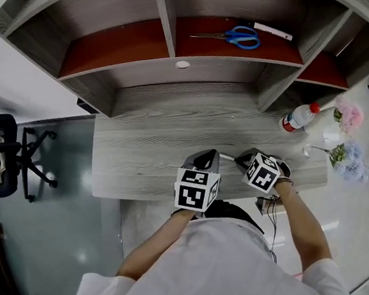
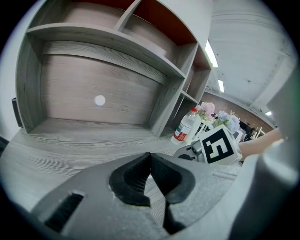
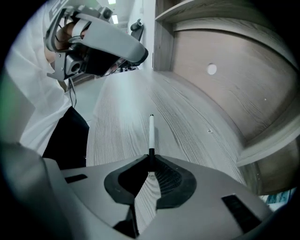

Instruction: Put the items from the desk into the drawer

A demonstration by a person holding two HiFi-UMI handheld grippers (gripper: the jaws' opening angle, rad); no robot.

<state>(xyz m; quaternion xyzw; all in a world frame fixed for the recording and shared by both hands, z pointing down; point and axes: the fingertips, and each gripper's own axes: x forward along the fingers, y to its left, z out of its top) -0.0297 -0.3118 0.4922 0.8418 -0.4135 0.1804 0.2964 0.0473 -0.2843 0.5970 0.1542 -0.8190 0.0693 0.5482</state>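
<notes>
Right gripper [image 3: 151,158] clamped on the black end of a white pen [image 3: 151,131] sticking out over the desk [image 3: 117,122] near its front edge, left gripper [image 2: 150,157] closed, empty, just beside.

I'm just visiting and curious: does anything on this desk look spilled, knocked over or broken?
Nothing stands out. The bottle stands upright by the flowers, the scissors lie flat on the shelf, and the right gripper pinches a pen.

Scissors [image 1: 237,36] lie on the shelf [image 1: 127,47]; bottle [image 1: 298,118] seemingly stands on desk's [image 1: 159,153] right end.
</notes>
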